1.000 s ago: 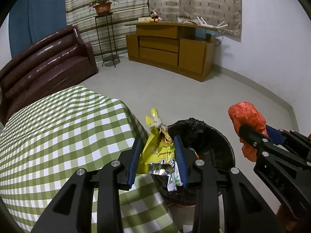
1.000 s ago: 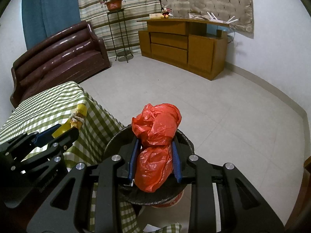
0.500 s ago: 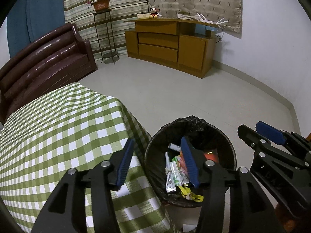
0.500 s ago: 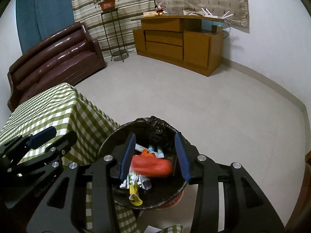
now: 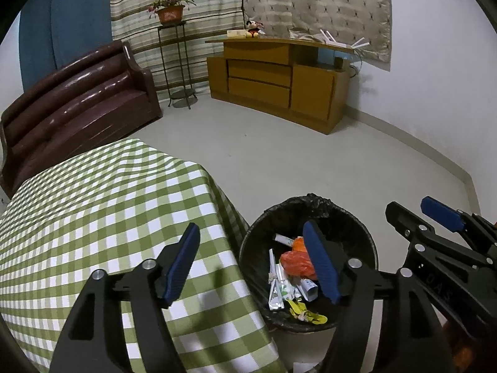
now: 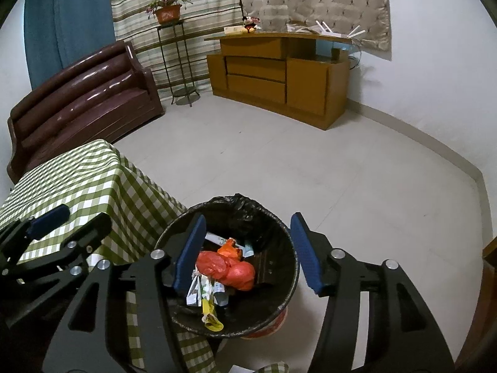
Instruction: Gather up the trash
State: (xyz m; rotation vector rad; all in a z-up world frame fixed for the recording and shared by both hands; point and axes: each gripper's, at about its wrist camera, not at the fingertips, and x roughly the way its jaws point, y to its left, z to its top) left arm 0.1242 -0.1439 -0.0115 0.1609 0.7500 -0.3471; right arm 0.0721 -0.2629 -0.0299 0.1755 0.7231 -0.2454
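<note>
Left hand-held gripper (image 5: 253,261) wide, empty; right hand-held gripper (image 6: 247,253) wide, empty, above trash bin (image 6: 279,295).

A round trash bin (image 6: 281,283), lined with a black bag (image 5: 348,227) bunched into a knot at the far rim, is set on the floor just beside the corner of the checked table. Inside it a crumpled orange-red plastic bag (image 6: 228,267) is seen lying on top of the heap. Under and beside it, white and silvery wrappers (image 5: 279,289) are piled — some printed in green — and a yellow wrapper (image 6: 211,320) is pressed against the near wall of the bin.
</note>
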